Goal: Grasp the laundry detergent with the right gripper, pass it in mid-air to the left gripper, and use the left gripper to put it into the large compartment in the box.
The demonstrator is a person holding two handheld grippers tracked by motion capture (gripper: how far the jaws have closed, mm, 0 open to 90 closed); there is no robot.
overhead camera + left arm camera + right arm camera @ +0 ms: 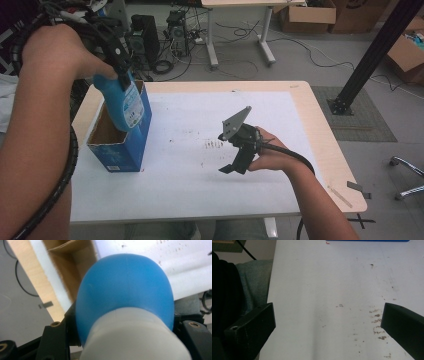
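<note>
The left gripper [120,75] is up at the far left of the bench [310,150], and its fingers [56,340] are clamped on a blue bottle [122,105] near its top end. In the left gripper view the black fingers press in from both sides where the blue body [125,290] meets the white cap [132,337]. The bottle hangs with its lower end dipping into the open top of a blue carton [122,145], tilted a little rather than plumb. The carton stands upright on the white sheet [200,190] that covers the bench, close to its left edge, and its brown inside [72,267] shows past the bottle.

The right gripper [235,167] sits low over the middle of the bench, well apart from the carton. Its fingers [252,327] are spread wide with nothing between them, only bare white sheet and a scatter of small brownish specks [378,322] near one finger. The person's right hand [270,155] wraps the gripper's body from behind.
</note>
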